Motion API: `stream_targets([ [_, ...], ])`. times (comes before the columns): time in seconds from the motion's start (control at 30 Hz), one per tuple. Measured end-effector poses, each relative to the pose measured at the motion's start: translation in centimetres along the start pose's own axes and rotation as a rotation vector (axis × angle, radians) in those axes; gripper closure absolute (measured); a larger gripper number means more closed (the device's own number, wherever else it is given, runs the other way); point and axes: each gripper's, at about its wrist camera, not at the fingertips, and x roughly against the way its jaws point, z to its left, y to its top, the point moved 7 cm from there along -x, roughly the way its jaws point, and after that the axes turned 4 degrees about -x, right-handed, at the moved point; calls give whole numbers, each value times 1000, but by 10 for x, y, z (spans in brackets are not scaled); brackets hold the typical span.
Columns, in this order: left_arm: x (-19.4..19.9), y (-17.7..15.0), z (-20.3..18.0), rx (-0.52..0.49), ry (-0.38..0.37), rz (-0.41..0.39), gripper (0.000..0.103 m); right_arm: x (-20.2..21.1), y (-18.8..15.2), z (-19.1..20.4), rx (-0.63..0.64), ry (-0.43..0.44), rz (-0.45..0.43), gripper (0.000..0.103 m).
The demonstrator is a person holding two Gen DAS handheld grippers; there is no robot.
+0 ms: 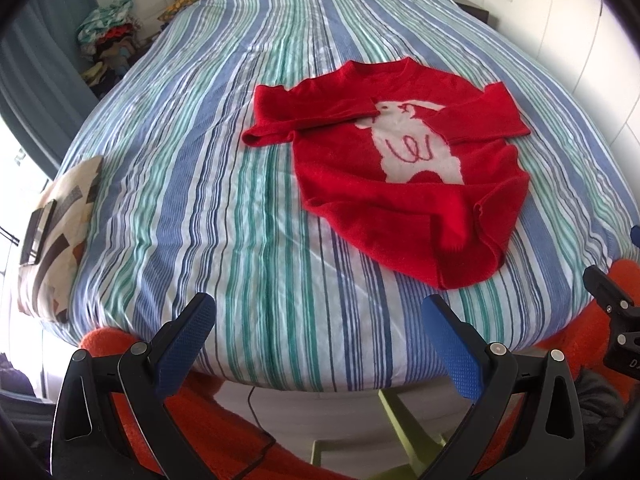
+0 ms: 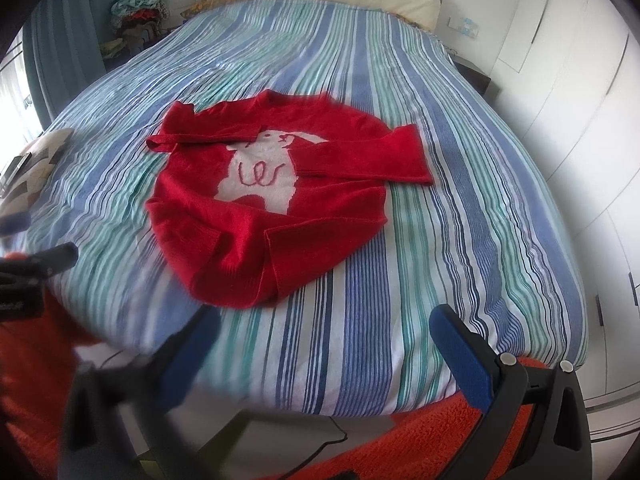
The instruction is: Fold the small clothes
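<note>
Red sweater (image 1: 404,184) w/ white animal motif (image 1: 416,140) lies front-up on the bed's striped cover (image 1: 224,184), neck toward the headboard end, hem toward the cameras. Both sleeves are folded inward across the chest: one sleeve (image 1: 316,114) reaches the motif's head, the other sleeve (image 1: 480,116) lies over the motif's far side. Hem corner on the right is turned up & rumpled. In the right wrist view the same sweater (image 2: 264,208) sits mid-bed, a bit left of centre.

Left gripper (image 1: 320,344) hangs over the near edge of the bed, jaws wide, nothing between them, well apart from the sweater. Right gripper (image 2: 324,352) likewise at the near edge, jaws wide & empty; its left finger is blurred.

Patterned cushion (image 1: 60,232) w/ a dark flat object on top sits at the bed's left edge. Clothes pile (image 1: 108,36) by the far left corner, near a blue curtain (image 1: 44,64). White cupboards (image 2: 580,128) along the right side.
</note>
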Motion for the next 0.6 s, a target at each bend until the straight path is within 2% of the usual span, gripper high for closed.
stream_targets([
  [0.6,-4,-2,3,5,29,8,1,-1,-2,5,17,-4,14,0],
])
